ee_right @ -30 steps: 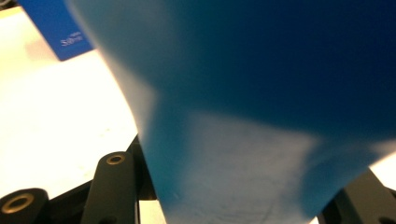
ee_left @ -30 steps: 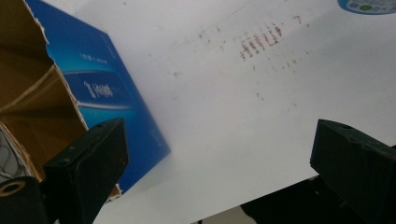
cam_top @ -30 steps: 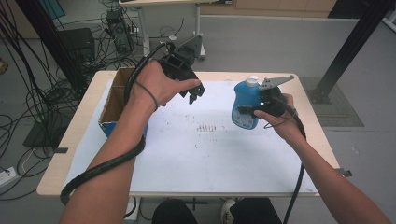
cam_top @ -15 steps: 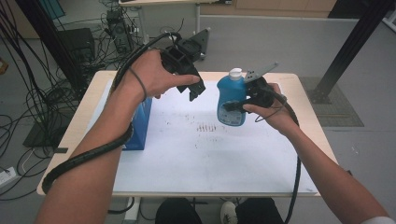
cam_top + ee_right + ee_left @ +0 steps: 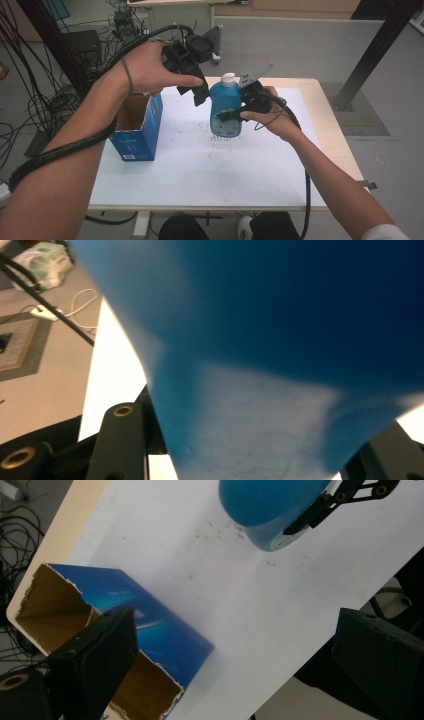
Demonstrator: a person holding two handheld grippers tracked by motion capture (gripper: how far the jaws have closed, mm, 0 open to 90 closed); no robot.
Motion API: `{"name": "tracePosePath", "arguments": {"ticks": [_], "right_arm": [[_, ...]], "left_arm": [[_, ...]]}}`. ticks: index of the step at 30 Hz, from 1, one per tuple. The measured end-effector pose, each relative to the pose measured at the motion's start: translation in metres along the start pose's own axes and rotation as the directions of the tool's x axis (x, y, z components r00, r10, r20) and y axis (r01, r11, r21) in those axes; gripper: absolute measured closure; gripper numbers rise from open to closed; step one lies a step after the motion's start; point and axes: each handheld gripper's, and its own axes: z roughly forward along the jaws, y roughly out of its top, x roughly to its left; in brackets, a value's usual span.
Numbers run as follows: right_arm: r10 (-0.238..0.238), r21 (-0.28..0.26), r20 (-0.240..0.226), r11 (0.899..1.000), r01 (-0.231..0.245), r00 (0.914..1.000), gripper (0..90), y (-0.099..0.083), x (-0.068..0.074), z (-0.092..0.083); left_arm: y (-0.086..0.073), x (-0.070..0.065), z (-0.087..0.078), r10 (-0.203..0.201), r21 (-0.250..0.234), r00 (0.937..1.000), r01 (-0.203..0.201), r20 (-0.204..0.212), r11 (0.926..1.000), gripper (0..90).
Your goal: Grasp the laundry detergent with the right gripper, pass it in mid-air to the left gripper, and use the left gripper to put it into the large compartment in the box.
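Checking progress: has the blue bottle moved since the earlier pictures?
Yes. The bottle, held by the right gripper, moved left from the table's right edge toward the box.

Black hand-held gripper, thick black cable.

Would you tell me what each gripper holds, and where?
The right gripper clamps the blue bottle around its body. The left gripper holds nothing.
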Motion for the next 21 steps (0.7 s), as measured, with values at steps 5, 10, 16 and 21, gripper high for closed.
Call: {"name": "tracePosePath", "arguments": {"ticks": [5,10,16,21], "right_arm": [[-0.028,0.001,-0.052,1.000,0.028,0.9983,44.1,0.011,0.007,0.013],[-0.055,0.002,-0.094,0.998,0.055,0.9941,44.1,0.018,0.012,0.025],[-0.093,0.003,-0.122,0.996,0.094,0.9882,44.1,0.022,0.018,0.036],[-0.113,-0.007,-0.146,0.994,0.113,0.9829,44.0,0.024,0.025,0.043]], "left_arm": [[-0.003,0.003,-0.002,0.038,-0.001,0.9991,-0.038,0.017,0.9993,5.5],[-0.003,0.004,-0.006,0.091,-0.031,0.9955,-0.090,0.027,0.9955,5.9],[-0.002,0.002,-0.008,0.138,-0.033,0.9901,-0.137,0.025,0.9900,6.0],[0.000,-0.001,-0.010,0.155,-0.034,0.9877,-0.154,0.022,0.9874,5.2]]}}
